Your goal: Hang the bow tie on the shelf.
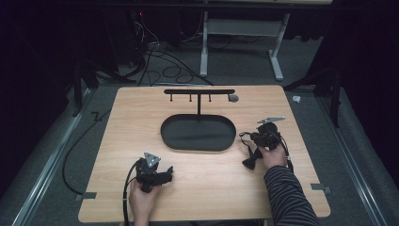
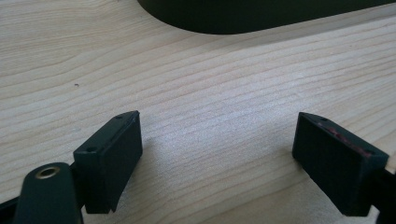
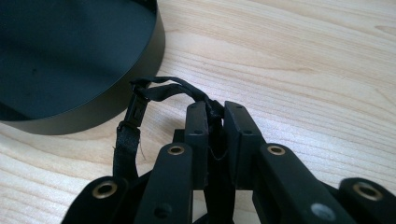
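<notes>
A black oval tray (image 1: 197, 133) lies mid-table, with a black T-shaped hook rack (image 1: 199, 92) rising from its far side. To the right of the tray, my right gripper (image 1: 253, 138) is shut on the thin strap (image 3: 140, 100) of a black bow tie (image 1: 249, 162), whose bow lies on the wood by the hand. In the right gripper view the jaws (image 3: 215, 109) pinch the strap beside the tray wall (image 3: 140, 70). My left gripper (image 1: 167, 173) rests near the front left, open, with bare wood between its pads (image 2: 112, 154); the tray (image 2: 261, 14) is ahead of it.
A small grey round piece (image 1: 233, 98) sits near the rack's right end. The wooden table (image 1: 291, 188) ends close behind both hands. Beyond the far edge are cables (image 1: 160, 66) on the floor and a white table frame (image 1: 204, 42).
</notes>
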`<state>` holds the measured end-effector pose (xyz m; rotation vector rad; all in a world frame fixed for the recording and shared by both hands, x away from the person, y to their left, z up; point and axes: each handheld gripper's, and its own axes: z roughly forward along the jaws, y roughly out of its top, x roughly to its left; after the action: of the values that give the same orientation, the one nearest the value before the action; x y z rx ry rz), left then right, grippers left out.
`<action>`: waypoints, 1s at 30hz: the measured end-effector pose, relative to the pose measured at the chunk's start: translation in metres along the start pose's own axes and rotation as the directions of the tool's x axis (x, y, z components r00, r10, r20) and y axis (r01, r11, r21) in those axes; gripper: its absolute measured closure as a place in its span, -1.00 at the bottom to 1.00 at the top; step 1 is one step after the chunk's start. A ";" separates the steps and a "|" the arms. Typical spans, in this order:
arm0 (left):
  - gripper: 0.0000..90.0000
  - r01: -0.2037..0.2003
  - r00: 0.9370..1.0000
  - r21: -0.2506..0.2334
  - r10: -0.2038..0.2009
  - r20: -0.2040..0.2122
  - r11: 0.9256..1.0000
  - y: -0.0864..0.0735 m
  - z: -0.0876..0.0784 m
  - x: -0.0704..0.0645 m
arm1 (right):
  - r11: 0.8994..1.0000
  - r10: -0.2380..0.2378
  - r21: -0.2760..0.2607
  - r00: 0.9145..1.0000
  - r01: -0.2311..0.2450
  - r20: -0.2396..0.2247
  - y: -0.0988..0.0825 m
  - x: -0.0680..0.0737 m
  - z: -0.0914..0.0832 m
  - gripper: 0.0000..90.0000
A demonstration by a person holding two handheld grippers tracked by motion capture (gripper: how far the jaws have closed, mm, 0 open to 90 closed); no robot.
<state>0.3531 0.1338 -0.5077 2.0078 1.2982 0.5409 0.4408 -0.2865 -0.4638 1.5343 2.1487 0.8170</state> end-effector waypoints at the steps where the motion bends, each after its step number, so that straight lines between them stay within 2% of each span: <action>1: -0.64 0.000 1.000 0.000 0.000 0.000 1.000 0.000 0.000 0.000 | 1.000 0.001 -0.002 1.000 -0.001 -0.004 0.000 0.000 -0.001 0.82; 9: -0.64 0.000 1.000 0.000 0.000 0.000 1.000 0.000 0.000 0.000 | 1.000 0.006 -0.017 1.000 -0.006 -0.018 0.000 -0.001 -0.007 0.82; 30: -0.64 0.000 1.000 -0.001 0.000 0.000 1.000 0.000 0.000 0.000 | 0.997 -0.020 -0.080 0.999 0.016 -0.046 0.004 0.005 -0.027 0.82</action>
<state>0.3531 0.1338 -0.5077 2.0072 1.2981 0.5410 0.4257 -0.2874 -0.4402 1.4679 2.1327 0.9302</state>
